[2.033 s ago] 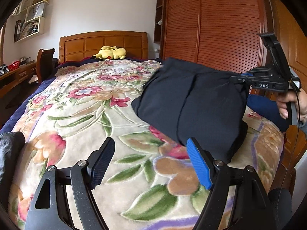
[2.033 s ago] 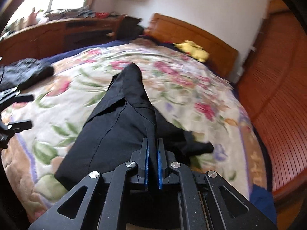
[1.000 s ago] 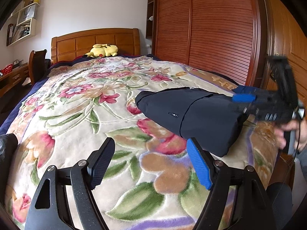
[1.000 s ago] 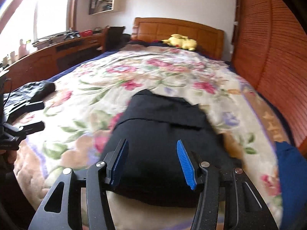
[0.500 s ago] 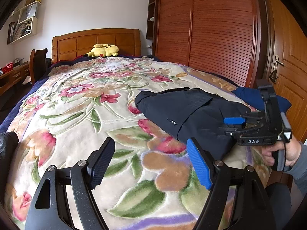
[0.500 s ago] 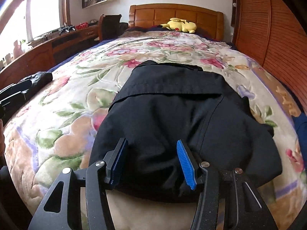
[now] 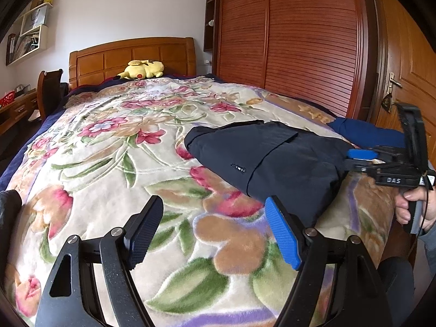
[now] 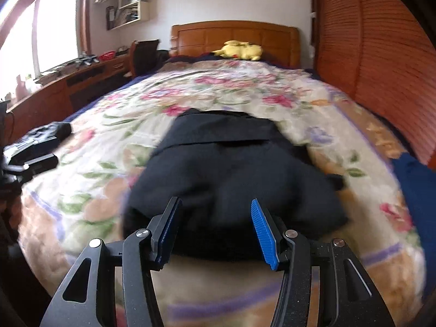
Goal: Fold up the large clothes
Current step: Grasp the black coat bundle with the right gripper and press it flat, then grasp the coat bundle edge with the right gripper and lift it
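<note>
A dark navy garment (image 7: 275,160) lies folded into a thick bundle on the floral blanket (image 7: 114,147) near the foot of the bed. It fills the middle of the right wrist view (image 8: 231,179). My left gripper (image 7: 212,231) is open and empty, low over the blanket, left of the bundle. My right gripper (image 8: 215,231) is open and empty, just short of the bundle's near edge. It shows from the side in the left wrist view (image 7: 362,158), held in a hand at the bed's right corner.
A blue cloth (image 7: 365,132) lies at the bed's right edge. A dark garment (image 8: 41,139) lies at the left edge. A yellow plush toy (image 7: 141,72) sits by the wooden headboard (image 7: 130,57). A slatted wardrobe (image 7: 308,43) runs along the right side.
My right gripper let go of the garment and opened. The bundle dropped flat onto the blanket and the right gripper drew back toward the bed's foot. My left gripper stayed open and near still.
</note>
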`<state>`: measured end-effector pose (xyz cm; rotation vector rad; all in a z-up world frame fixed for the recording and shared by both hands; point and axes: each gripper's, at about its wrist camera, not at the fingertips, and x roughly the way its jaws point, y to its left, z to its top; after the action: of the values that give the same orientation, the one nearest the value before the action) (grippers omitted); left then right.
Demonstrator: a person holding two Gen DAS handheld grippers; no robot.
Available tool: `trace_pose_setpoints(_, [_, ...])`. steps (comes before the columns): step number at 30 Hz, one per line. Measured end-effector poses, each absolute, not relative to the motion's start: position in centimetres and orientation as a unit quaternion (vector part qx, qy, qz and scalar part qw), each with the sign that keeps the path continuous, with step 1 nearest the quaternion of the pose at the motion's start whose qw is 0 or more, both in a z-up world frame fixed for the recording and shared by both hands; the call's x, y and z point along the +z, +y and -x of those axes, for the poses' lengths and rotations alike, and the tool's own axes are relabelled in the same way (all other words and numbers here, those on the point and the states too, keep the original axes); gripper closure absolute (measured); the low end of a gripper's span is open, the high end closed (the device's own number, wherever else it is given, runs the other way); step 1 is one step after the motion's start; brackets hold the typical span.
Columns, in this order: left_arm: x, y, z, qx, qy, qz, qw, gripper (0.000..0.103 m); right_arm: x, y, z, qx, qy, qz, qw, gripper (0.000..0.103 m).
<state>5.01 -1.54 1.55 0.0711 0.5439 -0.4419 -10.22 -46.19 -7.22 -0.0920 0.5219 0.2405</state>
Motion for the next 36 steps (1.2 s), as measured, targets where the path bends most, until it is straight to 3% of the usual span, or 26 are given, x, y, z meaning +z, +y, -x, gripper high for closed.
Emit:
trace_pose_setpoints(9, [1.7, -2.5, -7.1, -0.215, 0.276, -0.026, 0.937, 0.025, -9.3, -52.6, 10.3, 0.062, 0.275, 0.01, 0.959, 0.048])
trace_pose_setpoints(28, [0.9, -4.0, -7.9, -0.213, 0.28, -0.039, 0.935, 0.025, -13.6, -51.9, 3.6, 0.122, 0.331, -0.074, 0.933, 0.049])
trace_pose_setpoints(32, [0.9, -3.9, -7.9, -0.213, 0.28, -0.038, 0.935, 0.025, -13.8, -52.1, 3.4, 0.14, 0.334, -0.079, 0.929, 0.066])
trace_pose_setpoints(33, [0.9, -3.9, -7.9, -0.213, 0.28, -0.038, 0.935, 0.025, -13.8, -52.3, 3.5, 0.145, 0.333, -0.08, 0.928, 0.08])
trace_pose_setpoints(34, [0.9, -3.9, -7.9, -0.214, 0.28, -0.037, 0.935, 0.025, -13.7, -52.4, 3.5, 0.15, 0.331, -0.082, 0.928, 0.086])
trace_pose_setpoints(36, [0.9, -3.9, -7.9, -0.215, 0.281, -0.034, 0.935, 0.025, -13.4, -52.8, 4.0, 0.154, 0.325, -0.085, 0.929, 0.089])
